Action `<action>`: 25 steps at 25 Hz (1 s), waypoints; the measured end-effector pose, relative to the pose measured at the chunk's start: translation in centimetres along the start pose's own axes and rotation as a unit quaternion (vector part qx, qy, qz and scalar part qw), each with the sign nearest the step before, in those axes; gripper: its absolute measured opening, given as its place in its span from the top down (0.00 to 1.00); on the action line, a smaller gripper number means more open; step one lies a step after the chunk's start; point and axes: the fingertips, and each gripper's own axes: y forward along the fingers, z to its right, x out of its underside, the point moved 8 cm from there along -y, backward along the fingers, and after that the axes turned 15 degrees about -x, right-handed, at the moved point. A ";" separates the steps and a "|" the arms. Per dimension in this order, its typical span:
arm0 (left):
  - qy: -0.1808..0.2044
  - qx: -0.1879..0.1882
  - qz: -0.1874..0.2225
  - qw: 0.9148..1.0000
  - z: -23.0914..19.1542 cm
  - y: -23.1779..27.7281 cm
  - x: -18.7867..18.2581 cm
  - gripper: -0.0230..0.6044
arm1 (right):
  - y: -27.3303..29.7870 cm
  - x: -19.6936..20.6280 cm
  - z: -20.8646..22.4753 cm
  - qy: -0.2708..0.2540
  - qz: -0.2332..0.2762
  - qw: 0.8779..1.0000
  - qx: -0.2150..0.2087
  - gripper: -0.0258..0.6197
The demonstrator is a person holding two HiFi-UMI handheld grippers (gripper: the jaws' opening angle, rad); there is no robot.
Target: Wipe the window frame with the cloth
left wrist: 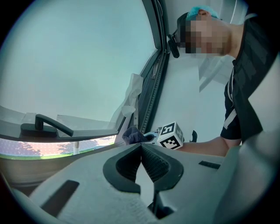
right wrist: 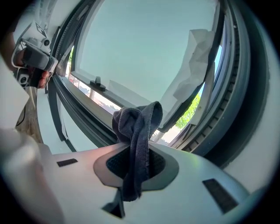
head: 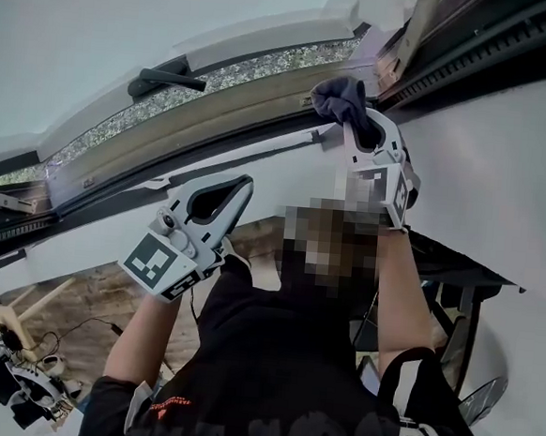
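Note:
A dark blue-grey cloth [head: 343, 103] is bunched in my right gripper [head: 367, 128], which is shut on it and held up against the window frame [head: 215, 114] near its upper right corner. In the right gripper view the cloth [right wrist: 135, 131] stands up between the jaws and hangs down over them, close to the frame [right wrist: 87, 111]. My left gripper [head: 226, 195] is lower and to the left, apart from the frame, shut with nothing in it. The left gripper view shows its jaws [left wrist: 141, 149] closed tip to tip, with the cloth [left wrist: 133, 134] beyond.
A black window handle [head: 166, 79] sits on the sash to the left. Crumpled white film [right wrist: 197, 65] hangs at the frame's corner. Below are a wooden floor, a black stand [head: 458, 321] and cluttered gear [head: 20, 381] at lower left.

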 end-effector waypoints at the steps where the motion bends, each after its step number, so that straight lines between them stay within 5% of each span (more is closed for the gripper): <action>1: 0.000 0.001 0.001 1.000 0.1 0.1 0.0 0.93 | -0.1 0.1 0.2 0.001 -0.002 1.000 0.002 0.89; 9: -0.004 -0.006 0.008 1.000 -0.3 -1.1 0.1 0.93 | -0.9 -0.8 -0.4 -0.004 0.000 1.000 0.014 0.89; 14: -0.008 -0.031 0.020 0.999 -1.5 -4.3 0.4 0.93 | -0.8 -4.1 -4.1 -0.028 0.035 0.999 -0.013 0.89; 18: -0.018 -0.062 0.029 0.997 -3.9 -8.9 1.0 0.93 | 0.1 -8.3 -9.7 -0.051 0.065 0.995 -0.055 0.89; 25: -0.044 -0.152 0.049 0.986 -8.1 -18.7 2.6 0.93 | 3.6 -16.4 -21.6 -0.131 0.111 0.971 -0.165 0.89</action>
